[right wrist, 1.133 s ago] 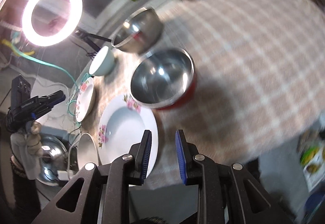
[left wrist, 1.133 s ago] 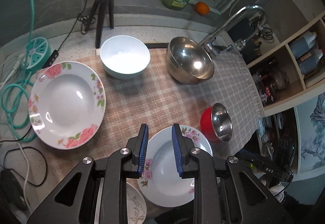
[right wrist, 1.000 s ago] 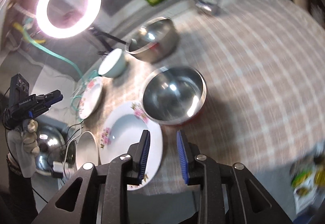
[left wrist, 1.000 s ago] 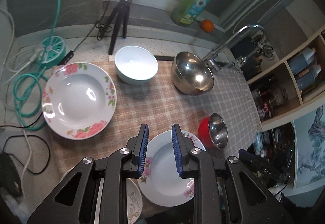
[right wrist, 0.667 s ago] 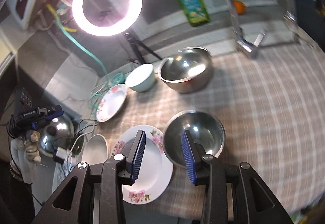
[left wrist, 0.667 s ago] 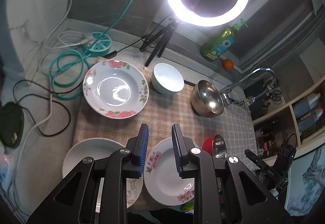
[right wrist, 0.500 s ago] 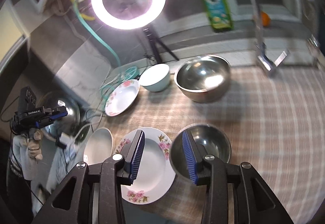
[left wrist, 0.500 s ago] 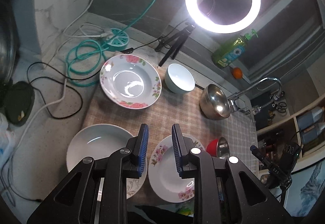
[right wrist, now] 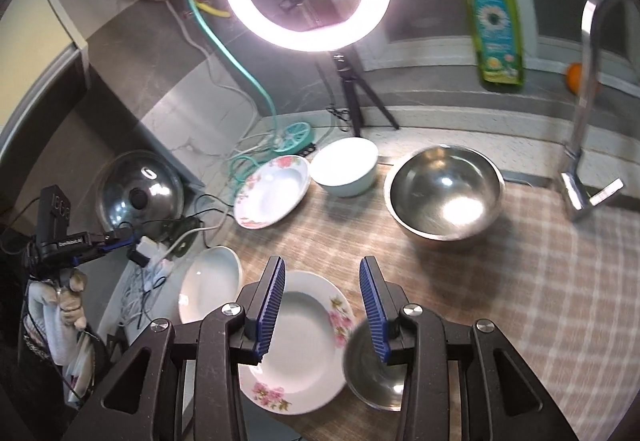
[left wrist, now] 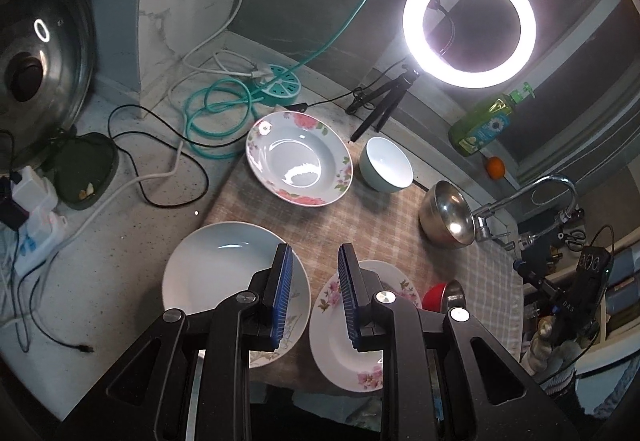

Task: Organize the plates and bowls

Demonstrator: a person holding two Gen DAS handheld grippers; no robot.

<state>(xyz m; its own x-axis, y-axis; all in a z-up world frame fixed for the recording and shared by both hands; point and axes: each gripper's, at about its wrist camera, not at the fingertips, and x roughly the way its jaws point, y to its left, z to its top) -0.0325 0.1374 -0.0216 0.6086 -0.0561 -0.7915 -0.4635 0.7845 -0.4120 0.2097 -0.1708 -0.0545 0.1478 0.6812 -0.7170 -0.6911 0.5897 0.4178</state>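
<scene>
On the checked cloth [left wrist: 380, 233] a large floral plate [left wrist: 299, 165] lies at the back, with a pale bowl [left wrist: 386, 169] and a big steel bowl [left wrist: 448, 217] to its right. Nearer lie a plain white plate [left wrist: 224, 273], a small floral plate [left wrist: 340, 341] and a red bowl [left wrist: 434, 293] with a steel one inside. My left gripper [left wrist: 314, 297] hovers high over the two near plates, open by a narrow gap and holding nothing. My right gripper [right wrist: 322, 305] is open wider and empty above the small floral plate [right wrist: 308, 341], beside the small steel bowl [right wrist: 368, 373].
A ring light [left wrist: 468, 25] on a tripod stands behind the dishes, with a green soap bottle [right wrist: 496, 29], an orange [left wrist: 496, 166] and a faucet [right wrist: 588, 89] to its right. Cables and a teal power strip [left wrist: 280, 91] lie at back left, near a pot lid [left wrist: 36, 53].
Both grippers have pulled back and up from the dishes and rolled, so more of the counter shows. The right jaws have widened. The left jaws keep the same gap.
</scene>
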